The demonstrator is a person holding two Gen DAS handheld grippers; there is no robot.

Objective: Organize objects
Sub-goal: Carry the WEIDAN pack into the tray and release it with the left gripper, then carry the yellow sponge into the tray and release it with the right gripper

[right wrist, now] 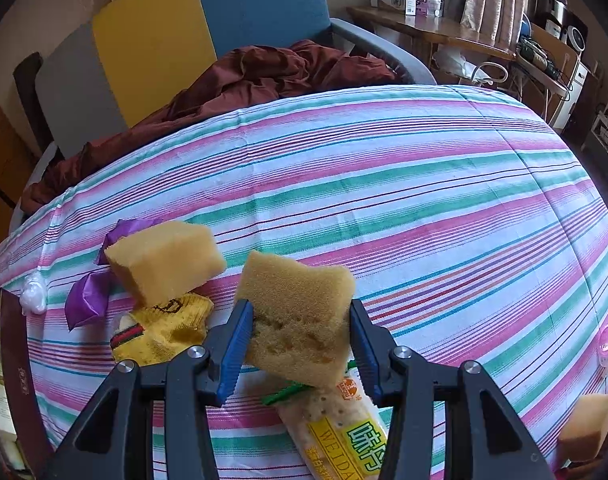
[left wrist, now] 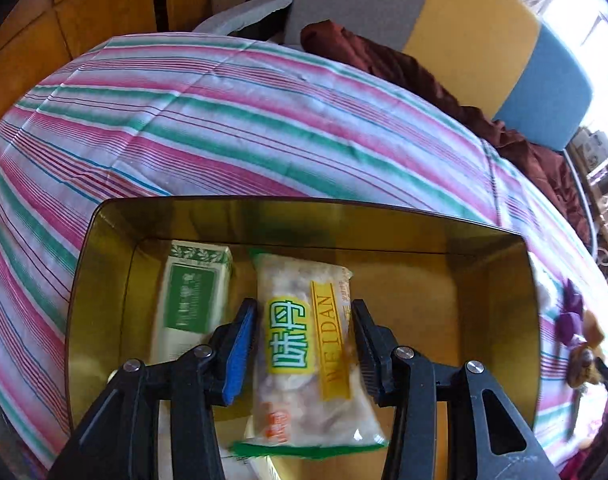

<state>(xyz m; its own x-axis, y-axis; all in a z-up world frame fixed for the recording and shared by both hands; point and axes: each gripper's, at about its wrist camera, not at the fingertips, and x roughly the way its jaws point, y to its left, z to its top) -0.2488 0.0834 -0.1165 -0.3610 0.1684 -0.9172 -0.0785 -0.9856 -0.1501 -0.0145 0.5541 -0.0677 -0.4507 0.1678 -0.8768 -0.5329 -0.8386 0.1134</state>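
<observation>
Yellow sponge (right wrist: 300, 316) and snack packet (left wrist: 304, 356), each clamped in a claw.

Left gripper (left wrist: 304, 344) pinches the packet over the gold tin (left wrist: 104, 280), beside a green carton (left wrist: 192, 296); right gripper (right wrist: 300, 344) squeezes the sponge above the striped cloth (right wrist: 423, 200), near a second sponge (right wrist: 164, 260).

Ahead of the tool, beyond a striped tablecloth (right wrist: 423, 184), stands a grey, yellow and blue chair (right wrist: 208, 28) draped with maroon cloth (right wrist: 264, 76), a cluttered wooden desk (right wrist: 435, 28) to its right.
</observation>
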